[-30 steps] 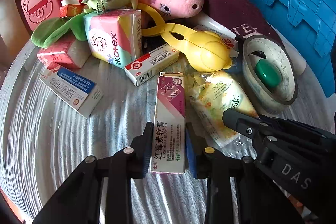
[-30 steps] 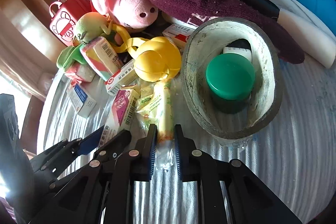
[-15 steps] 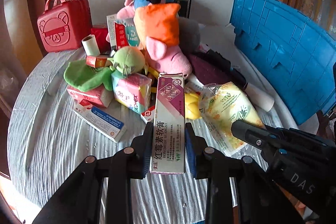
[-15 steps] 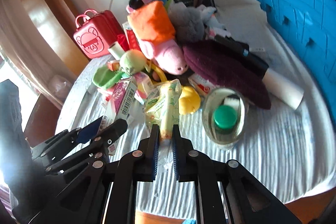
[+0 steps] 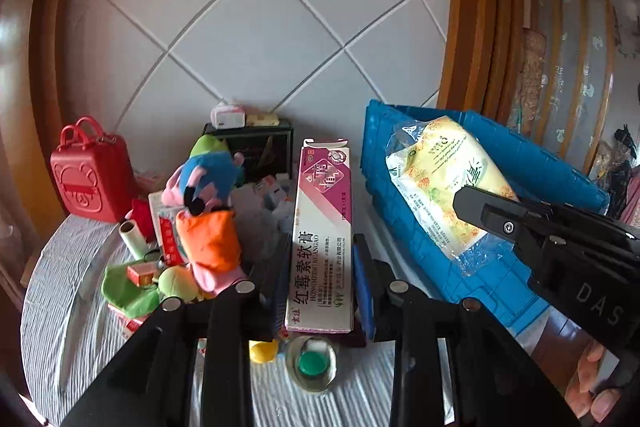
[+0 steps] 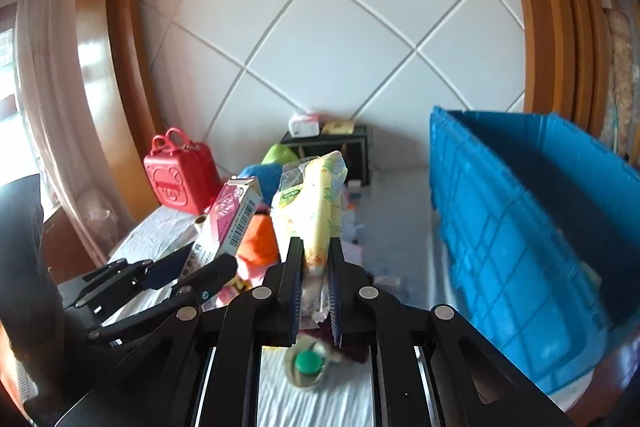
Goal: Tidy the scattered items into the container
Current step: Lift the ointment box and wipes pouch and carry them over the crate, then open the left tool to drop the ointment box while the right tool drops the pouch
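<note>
- Pink-and-white ointment box (image 5: pixel 323 247) stands upright between the jaws of the left gripper (image 5: pixel 322 279), which are clamped on its lower half; it is held in the air above the table.
- Beside it to the right, the right gripper (image 6: pixel 316 287) is closed on the clear tail end of a yellow plastic packet (image 6: pixel 316 203), which sticks up and forward from the pads.
- In the left wrist view that packet (image 5: pixel 440 183) shows in front of the blue container (image 5: pixel 492 267), with the right gripper's black finger across its lower part.
- The blue container stands at the right edge of the table (image 5: pixel 60 307); its near wall is ribbed and what shows of its inside is bare.
- Below the held box, on the striped tablecloth, lies a roll of tape (image 5: pixel 314 367) with a green cap inside its ring, and a yellow toy (image 5: pixel 262 349) just to its left.
- Further left is the pile: a plush pig in an orange dress (image 5: pixel 208 227), a green plush (image 5: pixel 132 291), small cartons and a white roll (image 5: pixel 132 233).
- A red toy suitcase (image 5: pixel 90 175) stands upright at the far left, near the tiled wall (image 5: pixel 260 27).
- A black box (image 5: pixel 256 147) sits at the back against the wall, with a small white pack on top.
- Fingers (image 5: pixel 592 383) of the person's hand show at the lower right.
</note>
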